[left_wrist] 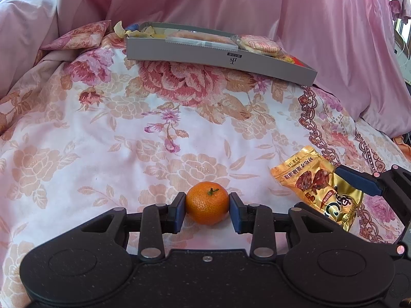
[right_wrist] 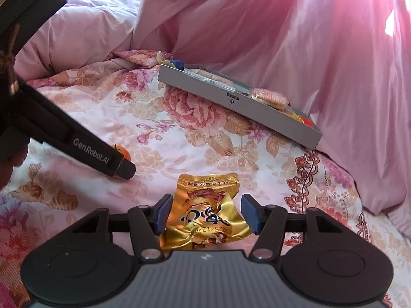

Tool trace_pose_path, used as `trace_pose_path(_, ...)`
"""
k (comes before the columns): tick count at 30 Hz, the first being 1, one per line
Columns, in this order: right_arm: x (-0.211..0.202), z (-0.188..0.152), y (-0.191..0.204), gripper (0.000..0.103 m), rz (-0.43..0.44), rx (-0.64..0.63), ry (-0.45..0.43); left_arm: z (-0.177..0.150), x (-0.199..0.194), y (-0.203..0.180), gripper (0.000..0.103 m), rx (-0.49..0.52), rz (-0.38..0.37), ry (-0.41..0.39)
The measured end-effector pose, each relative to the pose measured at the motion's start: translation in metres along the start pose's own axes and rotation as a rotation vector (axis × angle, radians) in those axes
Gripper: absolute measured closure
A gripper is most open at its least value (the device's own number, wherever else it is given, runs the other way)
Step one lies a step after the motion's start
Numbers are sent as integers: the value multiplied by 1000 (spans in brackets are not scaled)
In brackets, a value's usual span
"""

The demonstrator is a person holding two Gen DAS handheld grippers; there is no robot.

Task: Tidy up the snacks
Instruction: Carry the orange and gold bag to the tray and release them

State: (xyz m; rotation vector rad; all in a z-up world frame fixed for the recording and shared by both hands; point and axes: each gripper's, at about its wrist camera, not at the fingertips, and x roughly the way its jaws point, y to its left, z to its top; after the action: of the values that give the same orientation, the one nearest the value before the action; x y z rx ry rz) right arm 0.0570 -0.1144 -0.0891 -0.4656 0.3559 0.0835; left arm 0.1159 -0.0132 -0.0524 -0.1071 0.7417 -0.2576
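Observation:
A small mandarin orange (left_wrist: 207, 201) sits on the flowered bedspread (left_wrist: 128, 133), and my left gripper (left_wrist: 206, 206) is shut on it, one blue pad against each side. In the right wrist view the left gripper's body (right_wrist: 97, 151) hides most of that orange (right_wrist: 125, 153). A crumpled gold snack packet (right_wrist: 205, 213) lies between the pads of my right gripper (right_wrist: 206, 214), which press on its two sides. From the left wrist view, one blue finger (left_wrist: 359, 182) of the right gripper rests at the far edge of the gold packet (left_wrist: 308, 179).
A shallow grey box (left_wrist: 218, 59) holding wrapped round biscuits (left_wrist: 259, 45) and other packets lies at the back of the bed, also seen as the grey box (right_wrist: 231, 100). Pink quilts (left_wrist: 321, 38) pile up behind and to the right. A flowered pillow (left_wrist: 82, 36) lies left of the box.

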Motion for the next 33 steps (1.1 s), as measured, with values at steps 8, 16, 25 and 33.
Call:
trace_pose_path(8,-5,12,-5,40,-41,-87,-82,13,-4,-4,66,-2,2,-36)
trace_pose_path(16,-9,45,-26,40,-70,-162,-192,71,-12,-3,66,-20,18,-110)
trace_pose_path(25,33,109,-67,40,-81,-154,-272,176,7,-6,65,4,52,-203)
trace_pose_path(33,107,160,-91,40,-55,-131,-272,244,63,7,65,8,74,-199)
